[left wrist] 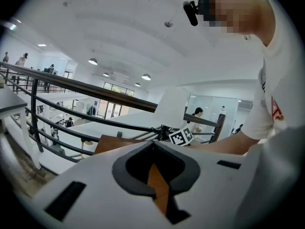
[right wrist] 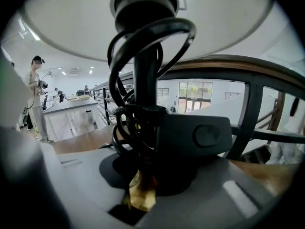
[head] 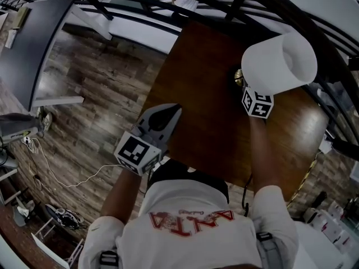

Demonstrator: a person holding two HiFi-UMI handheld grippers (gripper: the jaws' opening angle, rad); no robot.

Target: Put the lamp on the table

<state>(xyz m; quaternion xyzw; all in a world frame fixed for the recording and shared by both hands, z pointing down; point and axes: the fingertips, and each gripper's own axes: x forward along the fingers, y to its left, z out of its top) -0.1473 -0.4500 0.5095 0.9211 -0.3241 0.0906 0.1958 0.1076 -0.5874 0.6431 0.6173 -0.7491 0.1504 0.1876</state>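
A lamp with a white shade [head: 280,60] stands upright over the far right part of the brown wooden table [head: 202,94]. My right gripper [head: 252,94] is shut on its lower stem, just under the shade. In the right gripper view the black stem [right wrist: 145,80] has the cord coiled round it, and a brass part sits between the jaws of the right gripper [right wrist: 143,175]. I cannot tell whether the lamp's foot touches the table. My left gripper [head: 175,110] hangs over the table's left edge, shut and empty, as the left gripper view [left wrist: 153,143] confirms.
Black railings [head: 168,15] run along the table's far and right sides. To the left is wood plank flooring [head: 95,94] with a white cable [head: 67,178] and a dark desk [head: 28,49]. A person [right wrist: 37,94] stands far off.
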